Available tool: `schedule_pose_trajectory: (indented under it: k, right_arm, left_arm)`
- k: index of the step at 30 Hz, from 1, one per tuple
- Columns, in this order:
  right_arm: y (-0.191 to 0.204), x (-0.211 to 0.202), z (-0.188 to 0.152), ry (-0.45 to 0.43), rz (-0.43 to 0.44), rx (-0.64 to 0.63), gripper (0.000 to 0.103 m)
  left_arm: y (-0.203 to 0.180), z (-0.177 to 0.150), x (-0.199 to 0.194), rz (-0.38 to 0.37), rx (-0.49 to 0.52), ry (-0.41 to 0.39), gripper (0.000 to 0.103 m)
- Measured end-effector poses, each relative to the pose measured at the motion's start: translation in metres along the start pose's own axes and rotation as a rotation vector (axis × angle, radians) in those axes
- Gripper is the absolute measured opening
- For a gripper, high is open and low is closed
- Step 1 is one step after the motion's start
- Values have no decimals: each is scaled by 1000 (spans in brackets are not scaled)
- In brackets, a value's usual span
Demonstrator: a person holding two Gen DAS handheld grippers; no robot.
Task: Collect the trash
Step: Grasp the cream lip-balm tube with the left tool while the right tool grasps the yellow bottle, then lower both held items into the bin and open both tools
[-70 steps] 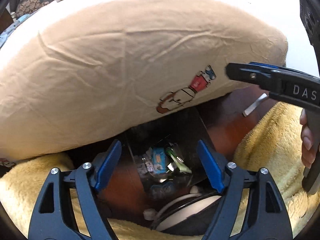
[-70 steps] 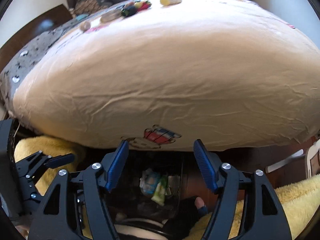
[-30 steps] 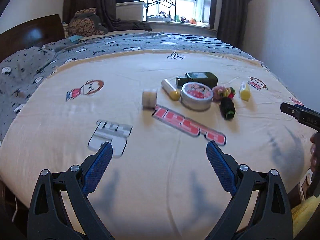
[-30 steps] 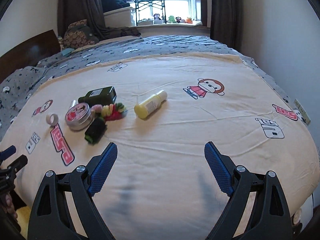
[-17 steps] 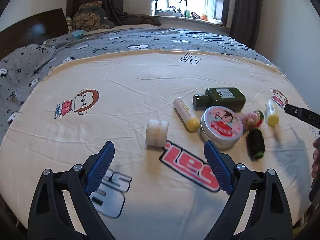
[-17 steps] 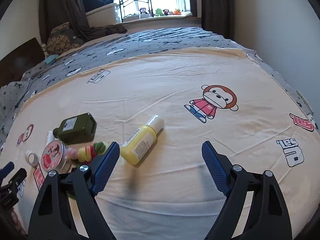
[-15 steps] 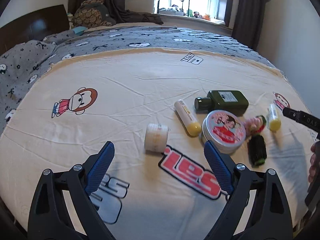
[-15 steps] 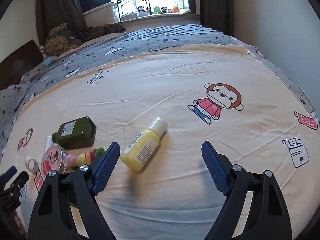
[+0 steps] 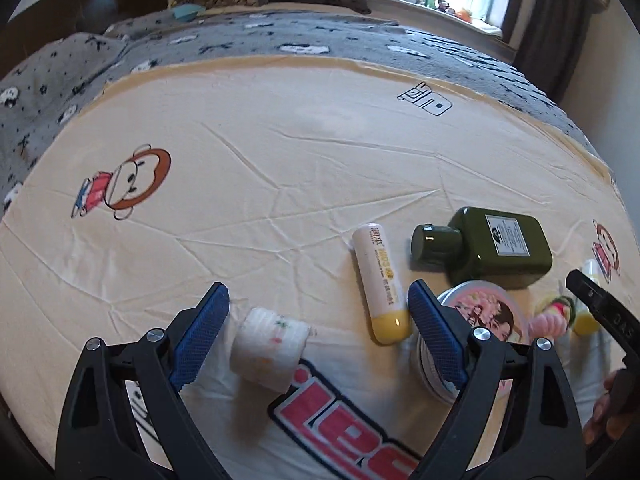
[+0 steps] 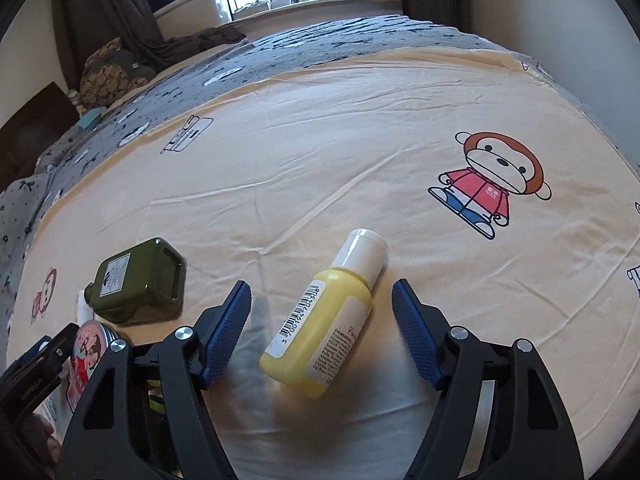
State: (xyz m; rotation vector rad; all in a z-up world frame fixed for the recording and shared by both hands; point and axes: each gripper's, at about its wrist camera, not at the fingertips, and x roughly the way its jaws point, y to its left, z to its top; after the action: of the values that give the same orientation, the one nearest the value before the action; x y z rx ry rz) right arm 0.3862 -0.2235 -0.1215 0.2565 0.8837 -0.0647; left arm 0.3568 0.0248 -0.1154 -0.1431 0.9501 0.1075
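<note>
Our left gripper (image 9: 318, 334) hangs wide open over the cream bedsheet (image 9: 280, 168), its blue pads gripping nothing. Between its fingers, closer to the left pad, lies a small white roll (image 9: 270, 349) on its side, apart from both pads. Just ahead of the right pad rests a white tube with a yellow cap (image 9: 382, 278), and behind that pad sits a round tin with a pink picture lid (image 9: 486, 316), partly hidden by the finger. Beyond the tin lies a dark green bottle (image 9: 490, 247) on its side, cap pointing left. Further right we see a pink and green bundle (image 9: 554, 316) that we cannot identify. Under the left gripper a red printed logo (image 9: 344, 430) runs across the sheet, and far to the left is a printed monkey (image 9: 122, 186).

Our right gripper (image 10: 322, 330) is likewise spread wide and empty. A yellow bottle with a white cap (image 10: 330, 320) lies on its side between the fingers, cap pointing away, touching neither pad. To the left of the left finger lies the green bottle (image 10: 140, 284), with the tin (image 10: 90, 350) nearer and lower. Ahead and right is a second printed monkey (image 10: 490, 182). A grey patterned blanket (image 10: 320, 40) covers the far part of the bed.
</note>
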Motion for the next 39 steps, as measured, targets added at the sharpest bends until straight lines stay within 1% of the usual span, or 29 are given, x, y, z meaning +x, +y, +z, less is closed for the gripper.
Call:
schedule_pose_trajectory:
  k: [2, 4, 7, 9, 10, 11, 12, 16, 18, 22, 27, 31, 33, 39]
  right_arm:
    - [0, 2, 2, 1, 0, -4, 70]
    - [0, 4, 3, 1, -1, -12, 68]
    - [0, 7, 5, 4, -2, -28, 66]
    - [1, 8, 7, 6, -8, -38, 61]
    - [1, 9, 7, 8, -15, -44, 55]
    - [1, 9, 7, 9, -25, -53, 46]
    - [1, 10, 7, 9, -33, -59, 44]
    - [2, 9, 6, 15, -49, -92, 35]
    - [3, 7, 4, 14, -52, -105, 35]
    - [-1, 0, -1, 17, -28, -118, 34]
    - [-5, -12, -10, 14, -12, -114, 34]
    - [-6, -23, -17, 11, -6, -122, 33]
    - [-6, -33, -19, 0, 4, -127, 33]
    - [-3, -71, -26, -47, 25, -147, 33]
  left_arm:
    - [0, 2, 5, -5, -30, 13, 83]
    - [-1, 3, 9, -14, -43, 21, 77]
    - [-3, 8, 15, -10, -48, 35, 75]
    - [-4, 11, 19, -11, -51, 45, 73]
    - [-4, 12, 20, -9, -51, 44, 72]
    - [-5, 14, 21, -5, -48, 43, 68]
    - [-5, 15, 21, -2, -45, 43, 64]
    - [-8, 15, 22, 12, -20, 49, 55]
    - [-9, 13, 19, 13, -1, 44, 42]
    - [-5, 6, 12, -11, 22, 38, 28]
    - [-1, -6, 3, -41, 68, 24, 25]
    - [4, -10, -6, -79, 58, 24, 20]
    - [4, -11, -14, -95, 65, 19, 19]
    - [3, -19, -50, -99, 97, -34, 19]
